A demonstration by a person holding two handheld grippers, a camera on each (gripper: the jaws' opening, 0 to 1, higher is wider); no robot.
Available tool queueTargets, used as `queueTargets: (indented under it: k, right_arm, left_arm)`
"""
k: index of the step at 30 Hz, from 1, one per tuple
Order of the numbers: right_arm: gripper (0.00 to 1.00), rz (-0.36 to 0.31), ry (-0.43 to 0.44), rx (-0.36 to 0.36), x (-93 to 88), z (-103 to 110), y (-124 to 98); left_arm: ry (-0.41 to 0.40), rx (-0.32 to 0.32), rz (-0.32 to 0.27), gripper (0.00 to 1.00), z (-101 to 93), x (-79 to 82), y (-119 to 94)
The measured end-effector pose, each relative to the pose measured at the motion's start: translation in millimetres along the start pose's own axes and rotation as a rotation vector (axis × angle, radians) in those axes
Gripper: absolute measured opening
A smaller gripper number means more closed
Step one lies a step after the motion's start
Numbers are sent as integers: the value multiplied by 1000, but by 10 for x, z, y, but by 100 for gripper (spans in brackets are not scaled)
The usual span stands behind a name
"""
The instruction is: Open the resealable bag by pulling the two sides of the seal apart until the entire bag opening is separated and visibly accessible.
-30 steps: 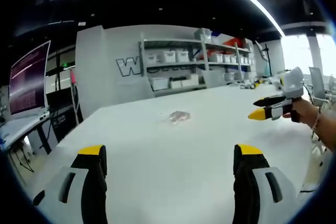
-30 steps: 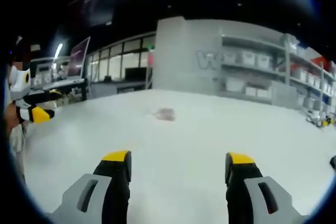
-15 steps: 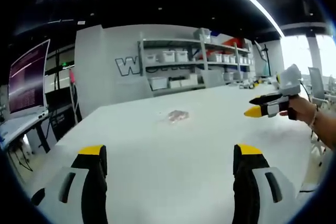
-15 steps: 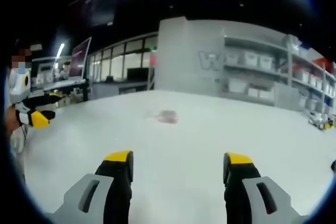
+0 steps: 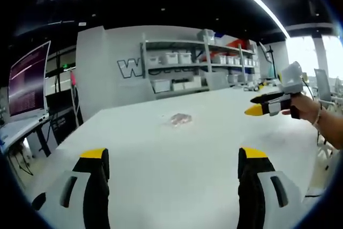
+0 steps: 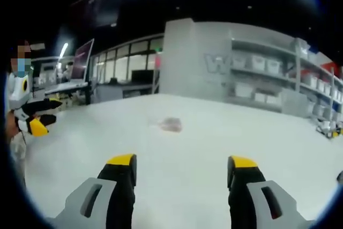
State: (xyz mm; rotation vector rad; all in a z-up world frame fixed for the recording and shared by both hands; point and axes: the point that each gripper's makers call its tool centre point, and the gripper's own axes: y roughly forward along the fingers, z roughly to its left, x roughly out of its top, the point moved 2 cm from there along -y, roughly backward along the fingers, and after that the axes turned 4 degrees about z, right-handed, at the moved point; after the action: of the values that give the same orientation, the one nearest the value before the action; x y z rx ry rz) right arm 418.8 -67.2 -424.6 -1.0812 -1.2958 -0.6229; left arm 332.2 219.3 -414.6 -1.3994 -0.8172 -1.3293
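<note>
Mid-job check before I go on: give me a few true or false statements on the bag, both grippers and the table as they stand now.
1. The resealable bag lies flat on the white table, far ahead of both grippers. True.
2. The left gripper is shut on the bag. False: its jaws stand wide open, with nothing between them.
3. The right gripper is open. True.
4. The bag is pinched by the right gripper. False: it lies untouched, apart from both.
5. Shelves of white bins stand behind the table. True.

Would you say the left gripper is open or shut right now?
Open: the left gripper has its yellow-tipped fingers set wide apart over the white table, holding nothing.
</note>
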Motion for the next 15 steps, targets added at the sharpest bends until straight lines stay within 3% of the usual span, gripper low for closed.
queueTargets:
  k: [15]
  right_arm:
    - [69,-11,-5,-4,162,29,32]
  left_arm:
    - [4,-4,-8,98,-32,28,-3]
